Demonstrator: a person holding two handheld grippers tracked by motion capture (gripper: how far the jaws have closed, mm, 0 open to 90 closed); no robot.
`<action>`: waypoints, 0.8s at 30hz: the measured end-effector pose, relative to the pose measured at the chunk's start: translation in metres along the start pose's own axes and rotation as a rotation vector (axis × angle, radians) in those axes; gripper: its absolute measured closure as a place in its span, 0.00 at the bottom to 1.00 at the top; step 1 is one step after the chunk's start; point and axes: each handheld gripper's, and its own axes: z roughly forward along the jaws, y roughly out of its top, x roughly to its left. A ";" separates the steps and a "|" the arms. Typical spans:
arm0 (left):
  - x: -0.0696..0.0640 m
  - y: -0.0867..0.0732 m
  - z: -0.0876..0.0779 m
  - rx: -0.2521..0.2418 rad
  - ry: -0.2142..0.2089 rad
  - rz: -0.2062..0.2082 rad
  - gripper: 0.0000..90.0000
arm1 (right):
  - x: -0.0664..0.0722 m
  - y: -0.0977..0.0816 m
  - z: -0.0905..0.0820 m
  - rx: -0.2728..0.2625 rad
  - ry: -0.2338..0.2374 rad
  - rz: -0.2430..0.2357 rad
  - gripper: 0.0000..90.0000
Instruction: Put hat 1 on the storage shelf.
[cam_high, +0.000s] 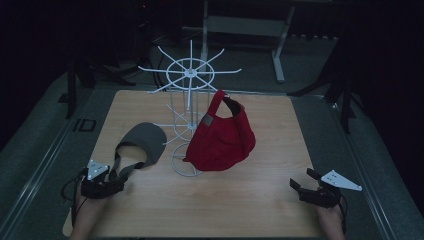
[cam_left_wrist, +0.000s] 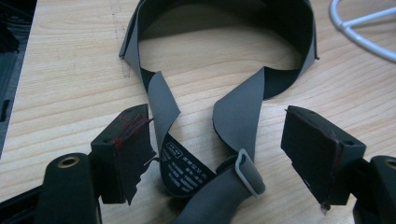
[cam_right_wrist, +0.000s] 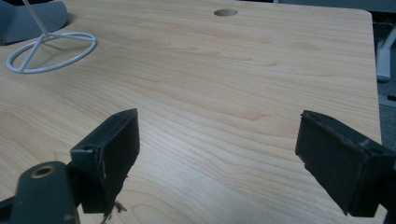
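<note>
Dark room w/ metal frames at the back; a light wooden tabletop (cam_high: 260, 200) is carrying everything. Grey visor (cam_high: 141, 142) is lying toward the front-left corner, brim pointing to the far edge, its strap loop trailing back to the near edge, right into the left claw (cam_high: 116, 176). In the left gripper view the claw (cam_left_wrist: 217, 154) is standing wide, jaws either side of the strap (cam_left_wrist: 243, 116) w/o closing on it; the buckle (cam_left_wrist: 250, 172) and the black label (cam_left_wrist: 182, 172) are sitting between them, just ahead. Strap's long axis is running roughly along the claw's own line, so the coming move prob. needs only a short push fwd and a squeeze. Left hand is far nearer; right claw (cam_high: 302, 181) is waiting near the front-right corner, also wide, holding nothing, bare wood between its jaws.

White wire rack (cam_high: 189, 75) is standing mid-tabletop, just right of the visor, w/ a red cap (cam_high: 222, 140) hanging on it. Rack's ring base (cam_left_wrist: 359, 32) is lying close to the brim, so lifting the visor straight up may brush the low prongs; judging that as the main obstacle.
</note>
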 end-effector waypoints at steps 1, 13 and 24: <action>-0.001 0.000 0.001 0.007 0.000 0.001 0.29 | 0.000 0.000 0.000 0.001 0.001 0.001 0.15; 0.001 -0.004 0.006 0.080 0.000 0.009 0.52 | 0.000 -0.002 0.001 0.012 -0.008 0.003 0.15; -0.001 -0.001 -0.001 0.030 0.000 0.043 0.94 | -0.002 -0.001 -0.001 0.006 -0.006 0.014 0.15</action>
